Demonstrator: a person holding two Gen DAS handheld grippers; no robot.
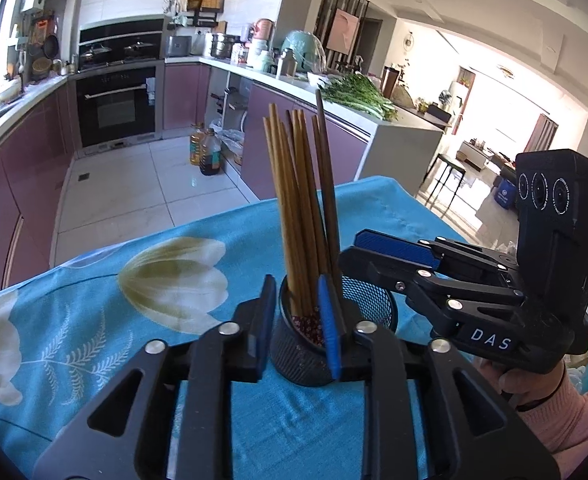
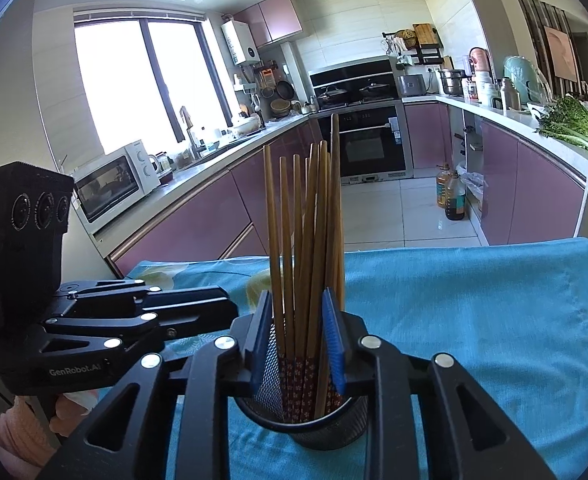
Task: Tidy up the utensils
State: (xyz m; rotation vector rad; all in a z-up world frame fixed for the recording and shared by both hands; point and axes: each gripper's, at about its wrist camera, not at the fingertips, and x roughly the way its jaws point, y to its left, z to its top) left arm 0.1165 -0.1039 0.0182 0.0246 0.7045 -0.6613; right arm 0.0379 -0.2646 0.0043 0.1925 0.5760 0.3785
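**At the Holder: Chopsticks Gathered, Grippers Positioned on Both Sides**

On the blue floral tablecloth (image 1: 142, 248) I see one black mesh holder (image 1: 310, 356) standing upright, with the bundle of wooden chopsticks (image 1: 298, 208) standing in it, patterned ends down. One darker chopstick (image 1: 326, 184) stands among them, taller than the rest.

Left gripper (image 1: 296, 320): its jaws are parted to a medium width and straddle the holder's near rim. Whether the pads press the mesh, I cannot tell.

Right gripper (image 2: 300, 340): its blue pads (image 2: 334, 340) are likewise parted, bracketing the chopstick bundle just above the rim. Actual contact with the sticks is not resolvable.

Progress assessment: no loose utensils lie on the visible cloth, so I judge collection largely complete. What probably remains is steadying or straightening the bundle, then releasing.
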